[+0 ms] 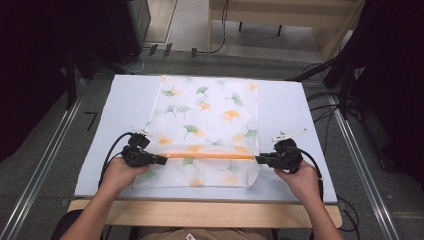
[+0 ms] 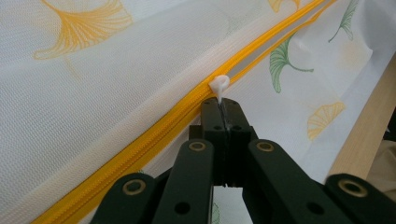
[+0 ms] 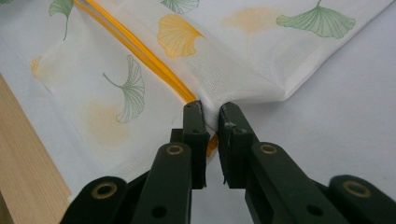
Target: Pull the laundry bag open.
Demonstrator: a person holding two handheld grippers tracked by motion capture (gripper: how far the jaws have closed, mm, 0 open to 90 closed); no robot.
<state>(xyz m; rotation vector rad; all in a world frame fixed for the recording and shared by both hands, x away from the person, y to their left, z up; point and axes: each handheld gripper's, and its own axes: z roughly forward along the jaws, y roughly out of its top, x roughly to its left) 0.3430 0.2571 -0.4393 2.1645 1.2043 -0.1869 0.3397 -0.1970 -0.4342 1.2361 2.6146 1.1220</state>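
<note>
A white mesh bag (image 1: 205,120) printed with green and orange ginkgo leaves lies flat on the white board (image 1: 285,110). An orange zipper (image 1: 210,156) runs across it near the front edge. At the zipper's left end my left gripper (image 1: 162,160) is shut on the small white zipper pull (image 2: 219,85), with the jaws pressed together just below its loop. The zipper teeth (image 2: 154,128) behind the pull look joined. At the right end my right gripper (image 1: 259,160) pinches the bag's bunched edge (image 3: 219,60) where the zipper (image 3: 144,53) ends, and fabric fills the narrow gap between its jaws.
The board rests on a wooden table whose front edge (image 1: 210,212) runs just below the bag. Metal rails (image 1: 45,165) flank the table on both sides. Cables (image 1: 325,107) lie on the floor at the right, and a wooden bench (image 1: 280,20) stands at the back.
</note>
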